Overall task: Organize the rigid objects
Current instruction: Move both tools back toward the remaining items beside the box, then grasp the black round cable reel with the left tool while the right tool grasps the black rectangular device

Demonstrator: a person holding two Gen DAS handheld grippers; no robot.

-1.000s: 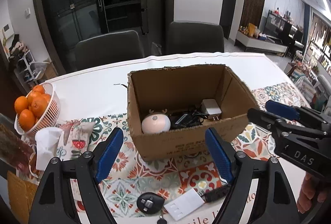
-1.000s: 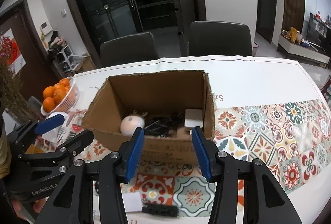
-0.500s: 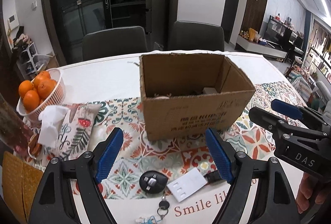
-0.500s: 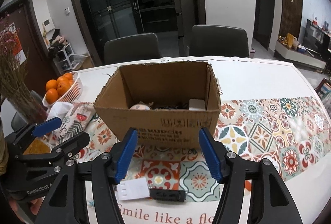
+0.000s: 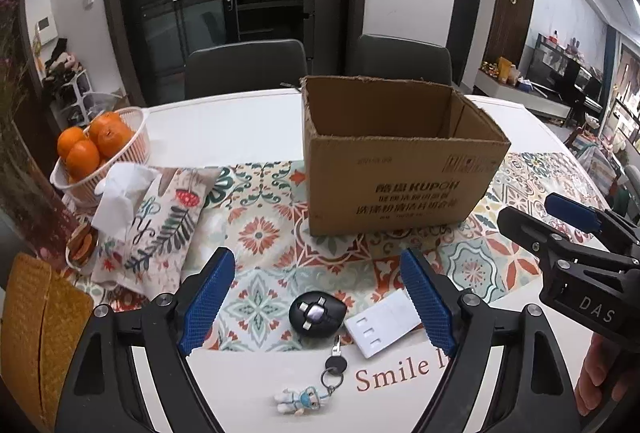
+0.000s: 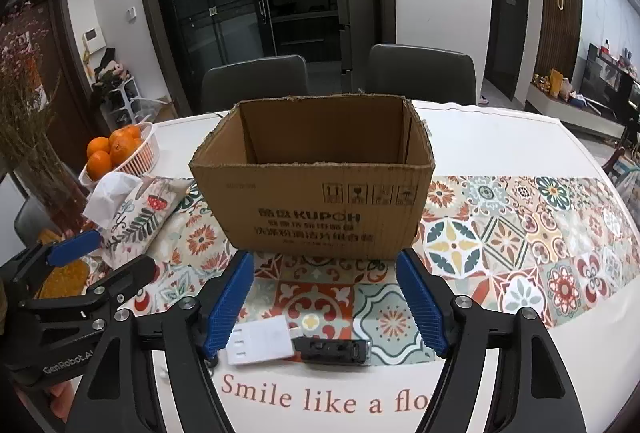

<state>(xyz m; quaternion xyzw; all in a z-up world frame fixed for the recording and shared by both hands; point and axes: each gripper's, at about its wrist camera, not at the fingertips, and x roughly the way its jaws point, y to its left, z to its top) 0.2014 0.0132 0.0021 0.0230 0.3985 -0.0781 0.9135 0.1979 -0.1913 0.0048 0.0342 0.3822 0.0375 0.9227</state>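
An open cardboard box [image 5: 400, 169] stands on the patterned table runner; it also shows in the right wrist view [image 6: 316, 209]. Its contents are hidden by the front wall. In front of it lie a round black fob [image 5: 317, 314], a white flat adapter [image 5: 382, 322] [image 6: 259, 340], a black rectangular device [image 6: 334, 350] and a key ring with a small figure [image 5: 316, 389]. My left gripper [image 5: 318, 303] is open and empty, low over the fob and adapter. My right gripper [image 6: 325, 307] is open and empty above the adapter and black device.
A white basket of oranges [image 5: 100, 149] and a printed tissue pouch [image 5: 156, 221] sit at the left. A woven mat [image 5: 36, 333] lies at the near left edge. Two grey chairs [image 6: 256, 81] stand behind the table. Dried flowers [image 6: 28, 129] stand at far left.
Both grippers have drawn back and lowered away from the box; its inside is no longer visible. The small items on the table front are now between the fingers.
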